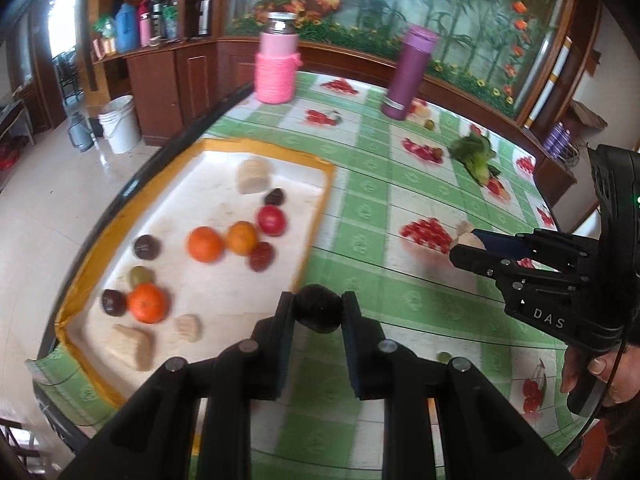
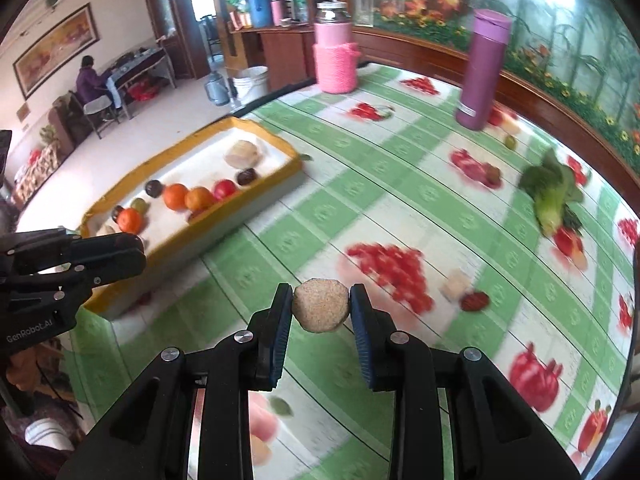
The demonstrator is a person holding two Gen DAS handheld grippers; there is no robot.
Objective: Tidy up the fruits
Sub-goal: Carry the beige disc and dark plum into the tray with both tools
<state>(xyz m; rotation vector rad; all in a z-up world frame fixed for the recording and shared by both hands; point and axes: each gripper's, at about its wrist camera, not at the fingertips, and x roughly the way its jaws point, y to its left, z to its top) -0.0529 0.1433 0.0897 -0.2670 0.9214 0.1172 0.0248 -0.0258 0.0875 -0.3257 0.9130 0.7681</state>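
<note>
My left gripper (image 1: 319, 309) is shut on a dark round fruit (image 1: 319, 312), held above the table just right of the yellow-rimmed tray (image 1: 326, 178). The tray holds oranges (image 1: 205, 244), a red fruit (image 1: 271, 220), dark fruits and tan pieces. My right gripper (image 2: 320, 306) is shut on a tan round piece (image 2: 320, 306) above the green checked tablecloth (image 2: 328, 208). It also shows at the right of the left wrist view, the right gripper (image 1: 464, 242), with the tan piece at its tips. The left gripper (image 2: 136, 252) shows at the left edge of the right wrist view, by the tray (image 2: 224, 216).
A pink jar (image 1: 277, 66) and a purple flask (image 1: 409, 74) stand at the table's far side. A leafy green vegetable (image 1: 476, 154) lies at the right. A small tan piece (image 2: 456, 285) and a reddish-brown fruit (image 2: 475, 301) lie on the cloth. A white bucket (image 1: 119, 123) stands on the floor.
</note>
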